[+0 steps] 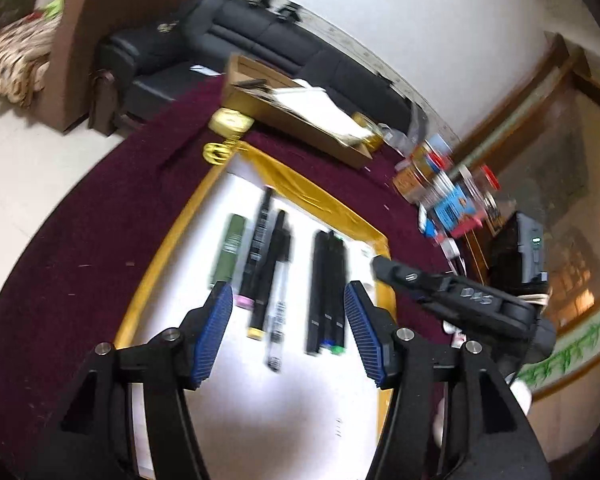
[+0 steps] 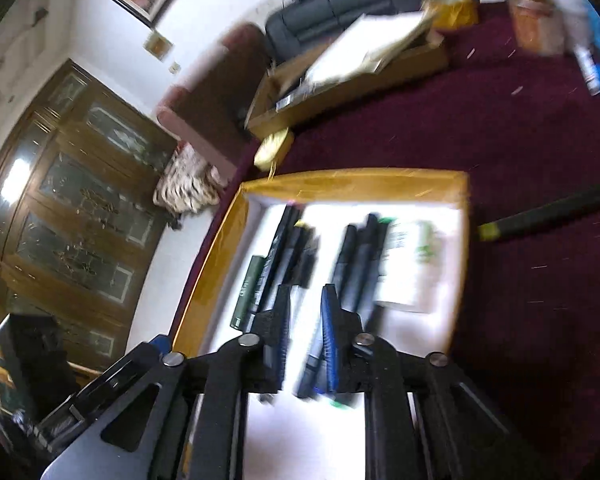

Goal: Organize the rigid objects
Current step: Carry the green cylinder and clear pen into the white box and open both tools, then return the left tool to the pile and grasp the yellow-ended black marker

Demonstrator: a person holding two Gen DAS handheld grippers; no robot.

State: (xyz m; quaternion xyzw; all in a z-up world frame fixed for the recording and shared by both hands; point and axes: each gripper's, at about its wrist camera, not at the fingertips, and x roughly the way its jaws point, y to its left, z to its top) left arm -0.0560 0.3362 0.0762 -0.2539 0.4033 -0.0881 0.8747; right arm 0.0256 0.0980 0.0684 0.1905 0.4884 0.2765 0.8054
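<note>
A shallow yellow-rimmed tray (image 1: 172, 236) with a white floor holds several pens and markers in a row: a green tube (image 1: 228, 250), black markers (image 1: 260, 260) and a tight group of three black markers (image 1: 327, 292). My left gripper (image 1: 288, 300) is open and empty, hovering over the tray's near part. The right gripper's black body (image 1: 452, 296) reaches in from the right. In the right wrist view my right gripper (image 2: 305, 300) hangs over the same tray (image 2: 228, 236), jaws a narrow gap apart with nothing between them. One black marker (image 2: 548, 210) lies outside on the maroon cloth.
A cardboard box (image 1: 300, 120) with white papers stands behind the tray. A yellow tape roll (image 1: 231, 121) lies at the tray's far corner. Jars and packets (image 1: 448, 188) crowd the right. A black sofa (image 1: 284, 40) stands beyond the round maroon table (image 1: 100, 220).
</note>
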